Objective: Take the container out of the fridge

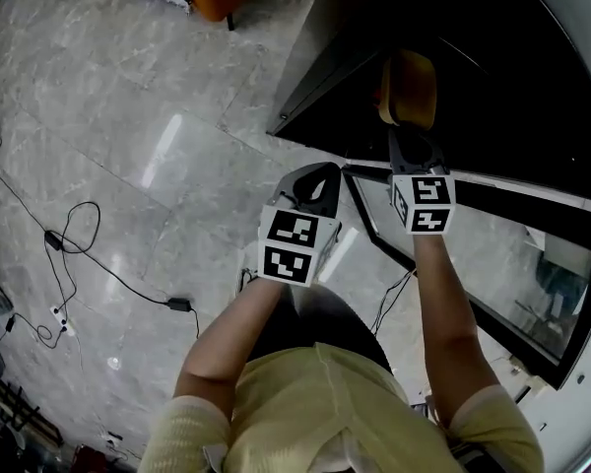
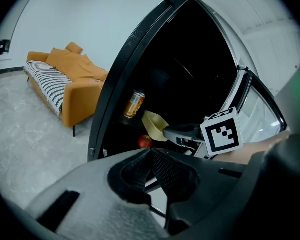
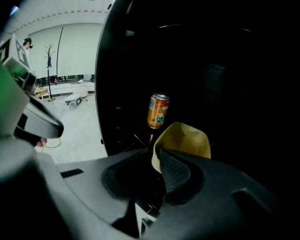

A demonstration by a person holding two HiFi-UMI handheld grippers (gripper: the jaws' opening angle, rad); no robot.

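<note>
A yellow container (image 3: 186,138) stands on a shelf in the dark open fridge (image 1: 492,57), beside an orange drink can (image 3: 158,111). My right gripper (image 3: 151,158) reaches into the fridge with the container's rim between its jaws; the rim lies against the right pad (image 3: 174,172), and the jaws stand slightly apart. From the head view the container (image 1: 410,87) shows just beyond the right gripper (image 1: 415,144). The left gripper (image 2: 150,153) is shut and empty, hanging outside the fridge (image 1: 313,183). It sees the container (image 2: 155,124), the can (image 2: 134,105) and a red apple (image 2: 144,142).
The fridge's glass door (image 1: 492,254) swings open to the right of my right arm. An orange sofa (image 2: 70,86) with a striped cover stands at the far left. Cables and a power strip (image 1: 64,313) lie on the marble floor.
</note>
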